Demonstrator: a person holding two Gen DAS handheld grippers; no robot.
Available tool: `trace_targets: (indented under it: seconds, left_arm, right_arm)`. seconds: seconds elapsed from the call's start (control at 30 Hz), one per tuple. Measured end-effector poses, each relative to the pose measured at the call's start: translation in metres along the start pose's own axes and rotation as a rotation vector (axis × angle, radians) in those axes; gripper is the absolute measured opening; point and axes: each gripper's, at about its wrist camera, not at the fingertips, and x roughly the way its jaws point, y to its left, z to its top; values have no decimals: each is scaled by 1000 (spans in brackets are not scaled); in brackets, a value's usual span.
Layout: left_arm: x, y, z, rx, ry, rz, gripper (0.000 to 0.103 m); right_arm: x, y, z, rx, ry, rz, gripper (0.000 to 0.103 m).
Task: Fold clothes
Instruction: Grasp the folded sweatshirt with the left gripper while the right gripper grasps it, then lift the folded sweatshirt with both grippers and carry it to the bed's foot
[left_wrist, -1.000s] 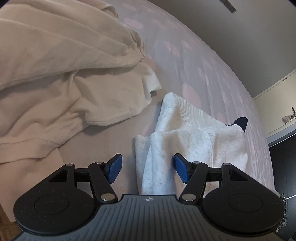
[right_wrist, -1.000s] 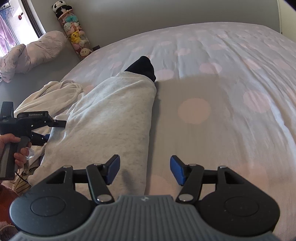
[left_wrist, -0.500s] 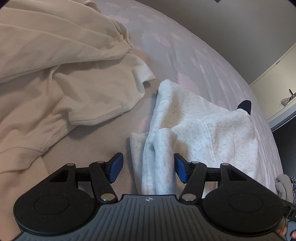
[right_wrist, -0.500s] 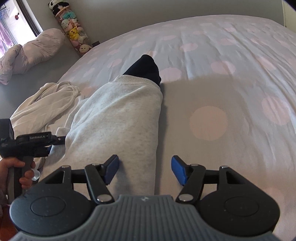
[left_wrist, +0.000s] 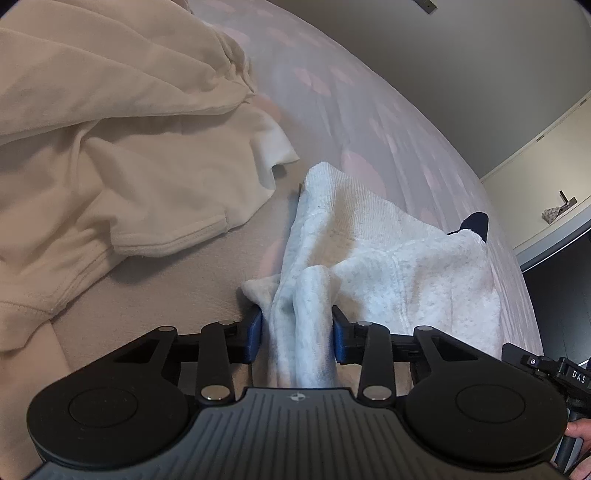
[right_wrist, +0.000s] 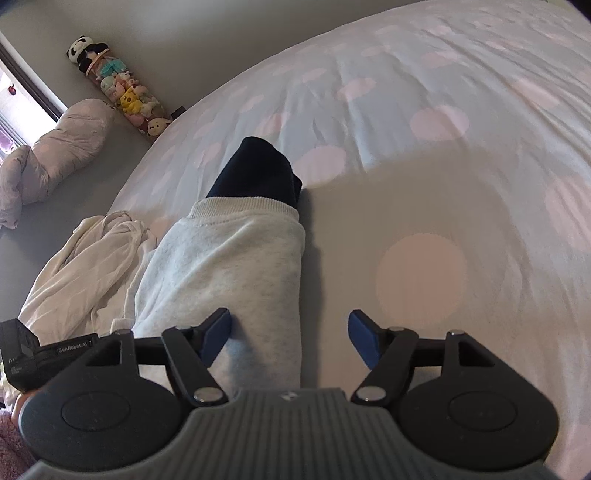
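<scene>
Spotted bed sheet (right_wrist: 424, 122), soft grey sweatshirt (left_wrist: 388, 266) being folded.
Left gripper (left_wrist: 297, 334) jaws pinch its bunched edge; right gripper (right_wrist: 290, 338) jaws gape wide over the other edge and should squeeze before lifting.

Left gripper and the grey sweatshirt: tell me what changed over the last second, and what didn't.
The left gripper moved forward and closed its pads on a bunched fold of the grey sweatshirt; a second ago it was open with the fabric loose between the fingers. The right gripper crept closer along the sweatshirt but stays open, holding nothing. The cream garment and dark item haven't moved.
</scene>
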Motion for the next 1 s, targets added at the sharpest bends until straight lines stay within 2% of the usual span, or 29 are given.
trace_targets:
  seconds: [0.2,0.27,0.37,0.47,0.6,0.8,1.0]
  left_arm:
    - [1,0,2,-12,6,-8,30]
    - [2,0,2,-15,9,-5,29]
    - [1,-1,3,-11,11,2,29]
    - [0,0,4,-18,11,-1,29]
    - [0,0,4,-17,11,-5,27]
    - [-2,1,4,-9,0,-24,22]
    - [-8,-1,4,11,-24,-37,19]
  right_arm:
    - [26,-29,-5,219,49,144,76]
    - [31,-30,-6,236,46,170,75]
    - [37,-26,-2,228,64,179,73]
    - [46,-20,5,209,99,187,59]
    - [50,-12,9,166,114,164,51]
    - [37,-1,9,171,76,157,36]
    - [13,24,12,118,18,155,32]
